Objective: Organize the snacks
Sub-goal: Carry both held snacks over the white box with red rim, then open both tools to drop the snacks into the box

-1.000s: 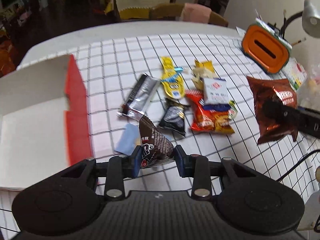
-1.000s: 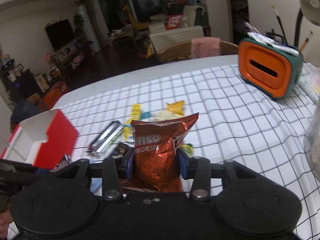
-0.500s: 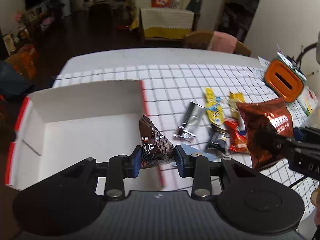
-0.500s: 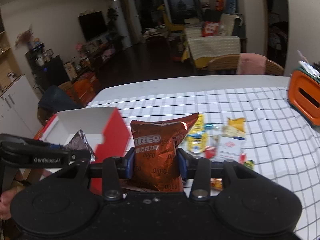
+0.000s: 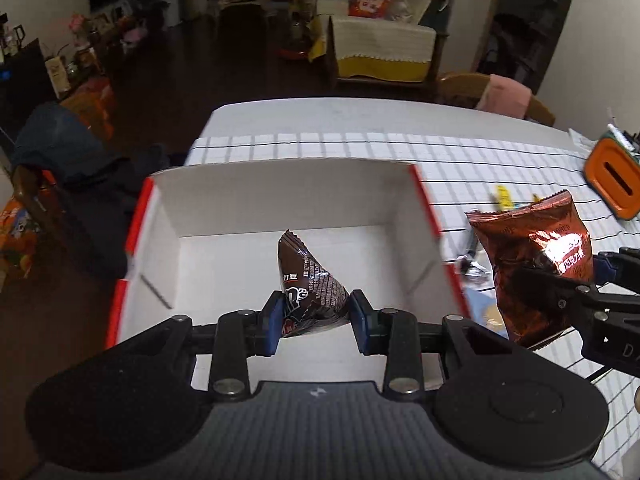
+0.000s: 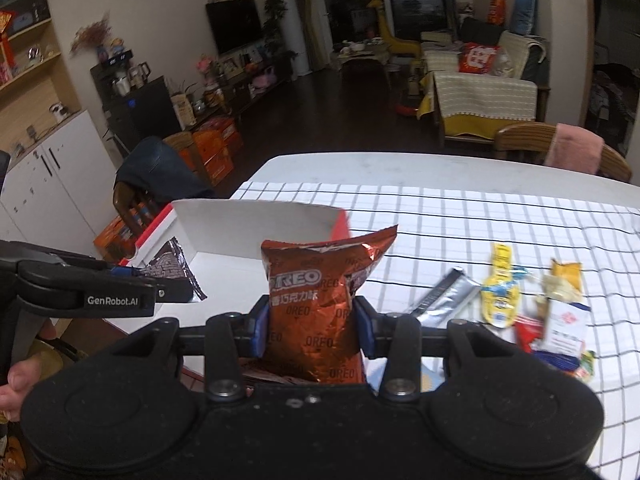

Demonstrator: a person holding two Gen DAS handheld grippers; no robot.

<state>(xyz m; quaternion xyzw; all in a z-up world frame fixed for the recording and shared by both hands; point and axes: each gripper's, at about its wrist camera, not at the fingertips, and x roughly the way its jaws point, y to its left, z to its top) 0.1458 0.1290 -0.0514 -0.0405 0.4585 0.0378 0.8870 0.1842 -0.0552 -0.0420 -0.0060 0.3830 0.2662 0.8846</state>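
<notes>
White box [image 5: 280, 208], red outside, open top, is seen standing on the left part of the desk [image 6: 480, 216], which is covered by a black-gridded white cloth; nothing is seen lying on the visible part of its floor.

Left gripper [image 5: 314, 316] is held over the box's near half. Its blue-padded fingers [image 5: 272, 320] are pinched onto the lower end of a dark brown snack packet [image 5: 308, 284], which stands up from the grip with its crimped tip tilted left, above the box floor and clear of it. In the right wrist view the same gripper [image 6: 164, 288] is seen from the side, reaching over the box's near-left corner, with a bare hand [image 6: 20, 376] on its handle at the frame's left edge.

Right gripper [image 6: 312, 328] is seen just right of the box, off its red right wall. Its fingers [image 6: 260, 328] are clamped on both sides of a copper-coloured Oreo bag [image 6: 320, 300], held upright, its top edge level with the box's far wall in that view. From the left wrist view the bag [image 5: 532, 264] is shown outside the box, just beyond the right wall.

Further right of the box, loose snacks are left on the cloth: a silver bar wrapper [image 6: 444, 292], a yellow sachet [image 6: 500, 292], then a cluster of red, white and yellow packets [image 6: 556, 320], partly blurred. Well right of the box, an orange and green container [image 5: 612, 172] is seen at the desk's far edge.
</notes>
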